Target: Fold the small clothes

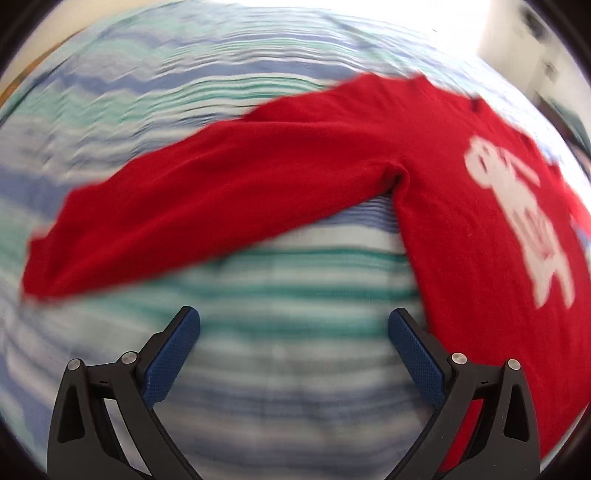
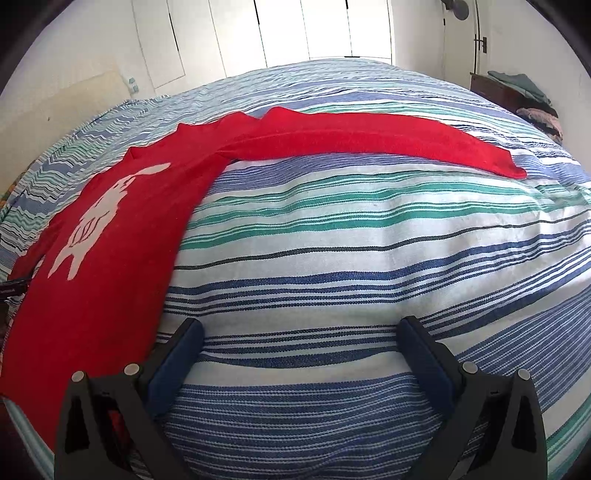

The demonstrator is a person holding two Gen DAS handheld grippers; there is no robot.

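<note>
A red long-sleeved sweater [image 1: 461, 206] with a white animal figure lies flat on the striped bedspread [image 1: 288, 369]. In the left wrist view, which is blurred, one sleeve [image 1: 192, 206] stretches to the left. My left gripper [image 1: 294, 321] is open and empty, just below that sleeve, beside the sweater's body. In the right wrist view the sweater's body [image 2: 110, 258] lies at the left and its other sleeve [image 2: 369, 140] runs to the right. My right gripper [image 2: 301, 332] is open and empty over the bedspread [image 2: 332, 266], with its left finger at the sweater's edge.
White closet doors [image 2: 288, 29] stand behind the bed. A dark nightstand with piled clothes [image 2: 524, 96] is at the far right. A pale wall [image 2: 55, 103] runs along the bed's left side.
</note>
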